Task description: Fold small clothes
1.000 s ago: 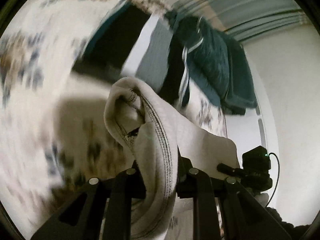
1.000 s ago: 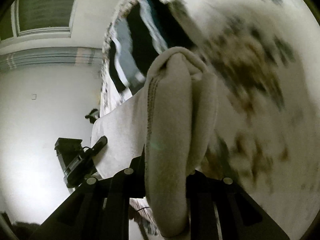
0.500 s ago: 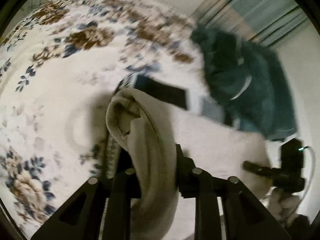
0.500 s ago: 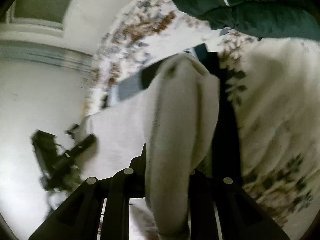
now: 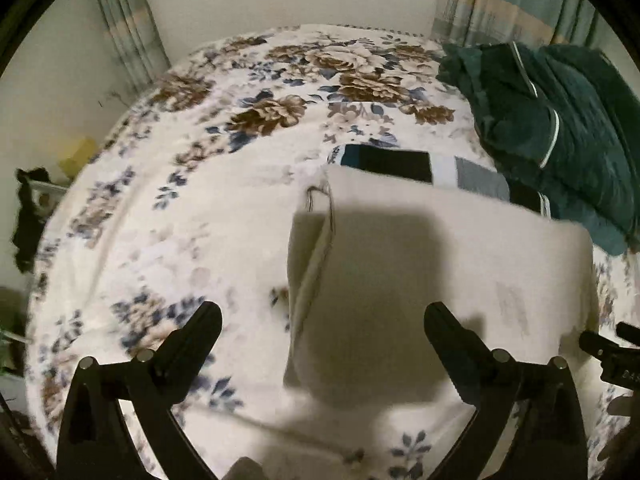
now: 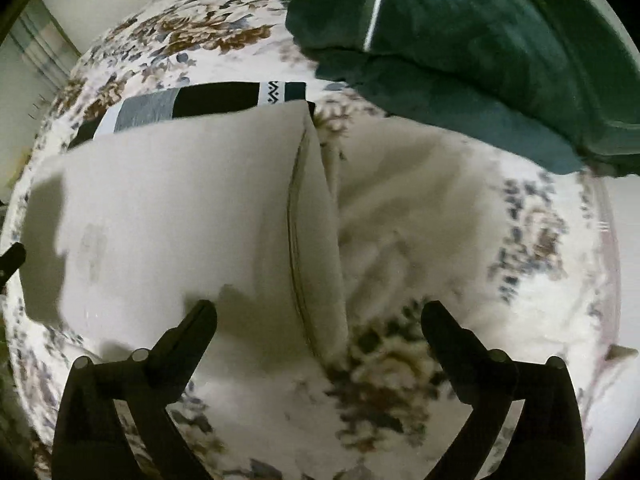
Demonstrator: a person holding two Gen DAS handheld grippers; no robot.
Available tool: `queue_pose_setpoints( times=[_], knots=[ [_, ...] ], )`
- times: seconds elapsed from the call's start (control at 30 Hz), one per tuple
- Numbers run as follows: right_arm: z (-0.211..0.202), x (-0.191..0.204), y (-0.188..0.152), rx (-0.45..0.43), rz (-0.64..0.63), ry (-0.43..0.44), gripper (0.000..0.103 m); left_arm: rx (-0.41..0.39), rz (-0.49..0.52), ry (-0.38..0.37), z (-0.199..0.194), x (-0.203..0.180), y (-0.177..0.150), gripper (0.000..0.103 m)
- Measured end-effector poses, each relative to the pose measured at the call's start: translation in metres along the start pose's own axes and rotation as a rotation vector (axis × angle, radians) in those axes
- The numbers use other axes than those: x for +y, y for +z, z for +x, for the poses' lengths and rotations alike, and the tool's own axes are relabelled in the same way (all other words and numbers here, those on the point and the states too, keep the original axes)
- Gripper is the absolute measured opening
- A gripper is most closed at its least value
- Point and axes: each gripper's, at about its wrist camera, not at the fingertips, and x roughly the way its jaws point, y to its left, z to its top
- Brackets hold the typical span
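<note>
A cream garment [image 5: 420,264] lies folded flat on the floral bedspread [image 5: 180,208], its stitched hem on the left side in the left wrist view. My left gripper [image 5: 322,320] is open and empty just above its near left part. In the right wrist view the same cream garment [image 6: 180,208] lies left of centre with its hem edge running down the middle. My right gripper [image 6: 318,316] is open and empty over that hem edge. A folded black, grey and white patterned garment [image 5: 404,164] lies partly under the cream one's far edge; it also shows in the right wrist view [image 6: 208,102].
A dark green blanket pile [image 5: 560,120] sits at the far right of the bed, and in the right wrist view [image 6: 460,40] at the top. Striped curtains [image 5: 500,4] hang behind the bed. The other gripper's body [image 5: 612,360] shows at the right edge.
Both grippers were shut on the cream garment and held it up. They have lowered it onto the bed, opened and let go, and it now lies flat.
</note>
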Motion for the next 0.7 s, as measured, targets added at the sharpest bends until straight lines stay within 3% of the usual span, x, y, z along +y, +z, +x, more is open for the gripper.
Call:
queue_pose_setpoints(
  times=[0.2,0.43,0.7],
  knots=[
    [-0.071,-0.001,-0.036,-0.101,-0.007,-0.093,0.103,-0.046,0.011,-0.005,-0.065,-0.013,-0.016,0.103],
    [-0.183,-0.009,-0.082,-0.213,0.026,-0.100,0.103,-0.134,0.015,-0.035,-0.170,-0.024,-0.040,0.103],
    [-0.332,-0.015,-0.162,-0.370,0.015,-0.114,0.103,-0.244,-0.008,-0.049,-0.293,-0.023,-0.078,0.103]
  ],
)
